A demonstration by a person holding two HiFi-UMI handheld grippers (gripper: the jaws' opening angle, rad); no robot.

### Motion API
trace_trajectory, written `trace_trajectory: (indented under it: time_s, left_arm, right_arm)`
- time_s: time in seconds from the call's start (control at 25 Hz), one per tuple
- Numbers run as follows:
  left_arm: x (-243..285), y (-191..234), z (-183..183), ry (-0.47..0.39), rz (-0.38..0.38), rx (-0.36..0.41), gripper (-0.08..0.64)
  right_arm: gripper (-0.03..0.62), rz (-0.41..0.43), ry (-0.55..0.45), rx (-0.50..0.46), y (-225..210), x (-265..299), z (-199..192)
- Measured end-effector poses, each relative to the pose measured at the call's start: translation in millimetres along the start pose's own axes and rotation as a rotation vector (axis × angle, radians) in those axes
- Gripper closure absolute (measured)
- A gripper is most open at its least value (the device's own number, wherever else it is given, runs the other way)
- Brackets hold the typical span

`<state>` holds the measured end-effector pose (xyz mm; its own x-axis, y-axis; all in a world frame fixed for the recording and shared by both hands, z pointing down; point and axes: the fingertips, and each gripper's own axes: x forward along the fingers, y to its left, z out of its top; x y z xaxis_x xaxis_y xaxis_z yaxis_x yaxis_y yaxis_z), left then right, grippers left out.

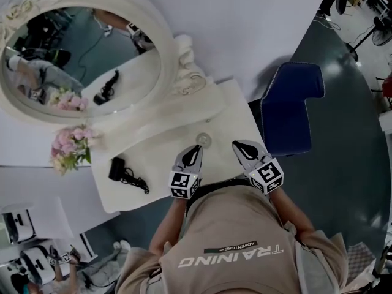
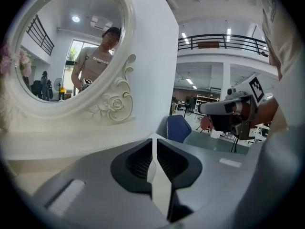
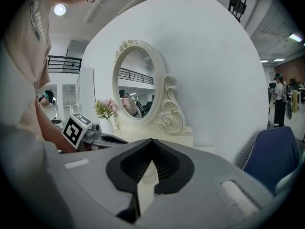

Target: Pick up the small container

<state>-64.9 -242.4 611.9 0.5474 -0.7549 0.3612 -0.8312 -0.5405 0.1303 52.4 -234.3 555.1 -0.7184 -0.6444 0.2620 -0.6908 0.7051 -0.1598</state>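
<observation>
Facing the white table (image 1: 160,159) with its oval mirror (image 1: 73,60), chair (image 1: 291,106) at right, you hold both grippers over its near edge. Left gripper (image 1: 196,148) and right gripper (image 1: 237,144) are each pressed together, empty. The container (image 1: 203,139) stands on the table between their tips.

Beige printed T-shirt (image 1: 233,244), grey left gripper (image 1: 196,149), right gripper (image 1: 239,146), black-and-white marker cubes (image 1: 184,184).

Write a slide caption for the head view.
Left hand-held gripper and right hand-held gripper, both shut, flank the small container on the white vanity table.
</observation>
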Motion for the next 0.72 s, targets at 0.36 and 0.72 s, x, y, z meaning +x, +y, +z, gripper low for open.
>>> trace_trajectory:
  time_s: [0.36, 0.72]
  left_arm:
    - [33, 14, -43, 0.071, -0.03, 0.028, 0.235]
    - [69, 16, -84, 0.107, -0.058, 0.1, 0.17]
  right_arm:
    - [0.589, -0.036, 0.058, -0.017, -5, -8, -12]
    - [0.589, -0.056, 0.103, -0.018, -15, -10, -19]
